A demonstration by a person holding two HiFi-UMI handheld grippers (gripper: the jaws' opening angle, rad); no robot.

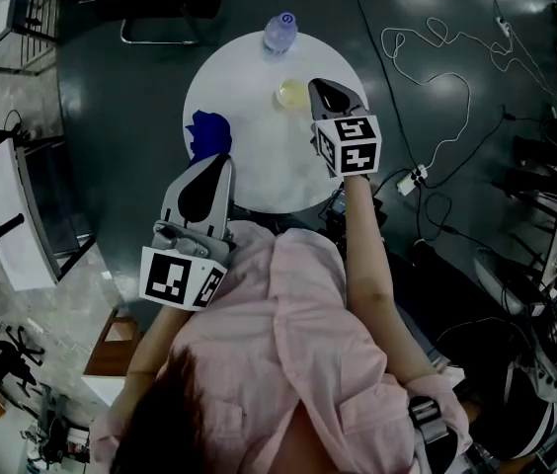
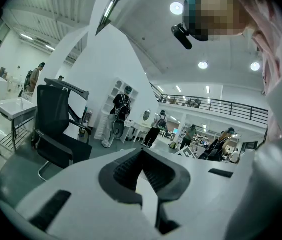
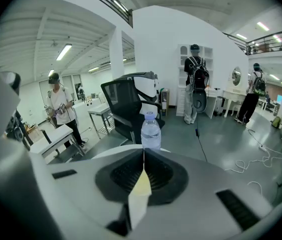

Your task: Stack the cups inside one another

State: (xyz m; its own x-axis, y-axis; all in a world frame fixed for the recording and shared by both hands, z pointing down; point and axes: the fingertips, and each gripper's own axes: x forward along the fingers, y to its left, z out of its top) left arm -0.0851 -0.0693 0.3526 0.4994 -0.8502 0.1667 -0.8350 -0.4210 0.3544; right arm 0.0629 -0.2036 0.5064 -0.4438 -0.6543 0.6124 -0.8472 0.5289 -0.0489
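A pale yellow cup (image 1: pixel 292 93) is over the far part of the round white table (image 1: pixel 259 171). My right gripper (image 1: pixel 320 91) reaches it from the right and is shut on its rim. In the right gripper view a strip of the yellow cup (image 3: pixel 141 186) shows pinched between the closed jaws of the right gripper (image 3: pixel 143 154). A blue cup (image 1: pixel 208 130) sits at the table's left edge. My left gripper (image 1: pixel 221 159) hovers just short of it, apart from it. In the left gripper view the left gripper (image 2: pixel 142 153) has its jaws closed with nothing held.
A clear water bottle (image 1: pixel 280 31) stands at the table's far edge, straight ahead of the right jaws (image 3: pixel 150 130). A black office chair (image 3: pixel 127 106) stands beyond the table. White cables (image 1: pixel 437 77) lie on the floor to the right. People stand further back in the room.
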